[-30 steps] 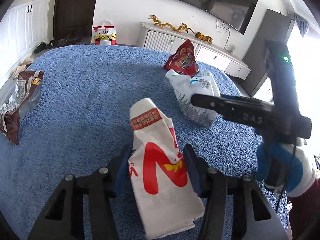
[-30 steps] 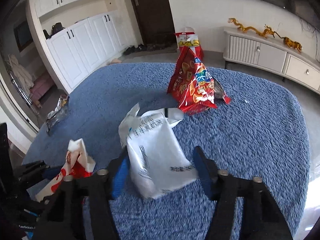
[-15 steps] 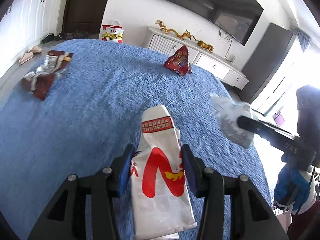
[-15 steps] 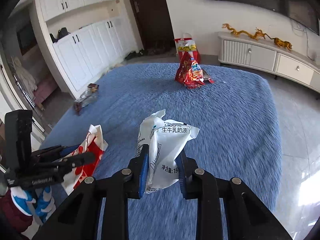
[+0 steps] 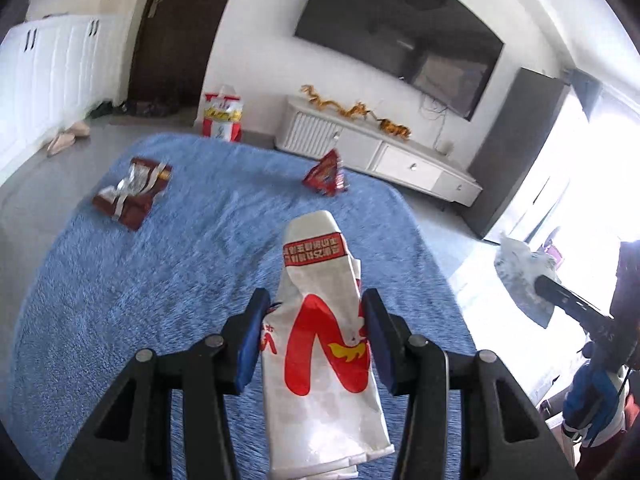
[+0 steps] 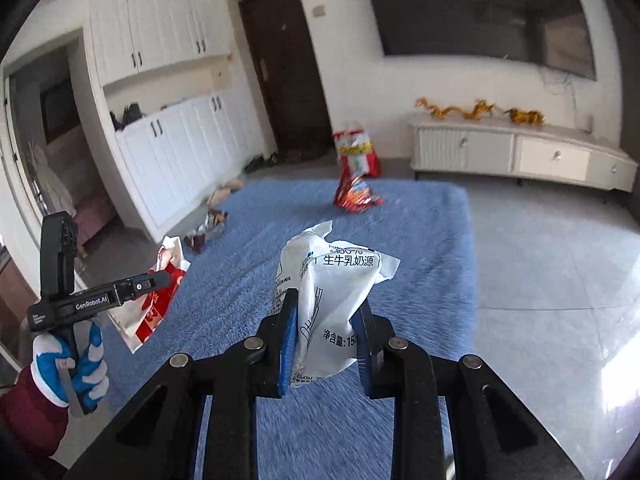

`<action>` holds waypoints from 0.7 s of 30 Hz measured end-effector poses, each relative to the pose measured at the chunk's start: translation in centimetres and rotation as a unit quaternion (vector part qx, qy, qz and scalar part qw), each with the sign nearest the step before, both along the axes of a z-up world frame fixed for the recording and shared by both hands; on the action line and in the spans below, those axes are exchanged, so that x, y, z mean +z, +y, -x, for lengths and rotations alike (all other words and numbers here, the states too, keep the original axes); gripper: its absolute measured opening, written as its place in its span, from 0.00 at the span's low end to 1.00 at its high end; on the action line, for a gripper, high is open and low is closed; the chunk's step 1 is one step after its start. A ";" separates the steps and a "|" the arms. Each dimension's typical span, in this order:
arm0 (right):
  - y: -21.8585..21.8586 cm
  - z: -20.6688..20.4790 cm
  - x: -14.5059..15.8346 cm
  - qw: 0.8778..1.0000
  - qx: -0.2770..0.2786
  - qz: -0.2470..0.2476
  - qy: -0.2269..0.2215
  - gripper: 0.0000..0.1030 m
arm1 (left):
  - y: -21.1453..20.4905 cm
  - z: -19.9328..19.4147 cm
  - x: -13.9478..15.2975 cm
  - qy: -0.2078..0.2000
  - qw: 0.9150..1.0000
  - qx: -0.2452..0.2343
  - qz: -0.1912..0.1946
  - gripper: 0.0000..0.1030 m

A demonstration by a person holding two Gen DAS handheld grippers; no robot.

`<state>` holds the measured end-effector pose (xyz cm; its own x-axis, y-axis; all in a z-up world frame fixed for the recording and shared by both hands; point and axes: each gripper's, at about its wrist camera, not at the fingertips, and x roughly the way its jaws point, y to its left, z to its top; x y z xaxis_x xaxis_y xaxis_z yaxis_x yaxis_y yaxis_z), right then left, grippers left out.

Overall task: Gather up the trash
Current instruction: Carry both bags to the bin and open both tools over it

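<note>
Both my hand-held grippers are clamped on wrappers, left (image 5: 312, 332) on a red-and-white bag (image 5: 320, 344), right (image 6: 326, 330) on a white pouch (image 6: 332, 300), with a red chip bag (image 5: 326, 172) and brown wrapper (image 5: 132, 192) lying further ahead on the blue rug (image 5: 120, 280).

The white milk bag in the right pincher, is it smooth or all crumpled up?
Crumpled. The white milk bag is pinched between the right gripper fingers, its top creased and folded over.

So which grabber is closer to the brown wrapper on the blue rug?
Left, probably. The left gripper, holding the white-and-red bag, is on the same side as the brown wrapper. The right gripper, holding the white milk bag, is further over.
</note>
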<state>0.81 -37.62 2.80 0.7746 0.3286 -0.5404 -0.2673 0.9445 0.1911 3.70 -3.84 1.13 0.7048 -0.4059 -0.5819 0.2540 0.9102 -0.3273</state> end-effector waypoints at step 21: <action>-20.3 13.8 -8.3 0.975 -0.212 -0.025 0.058 0.25 | -25.9 3.3 0.6 0.027 0.970 -0.235 -0.048 0.44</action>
<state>-13.00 -57.94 -5.46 0.7812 0.0215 -0.6239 0.1705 0.9541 0.2463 0.40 -29.73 1.69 0.4221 -0.6176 -0.6636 0.6332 0.7247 -0.2717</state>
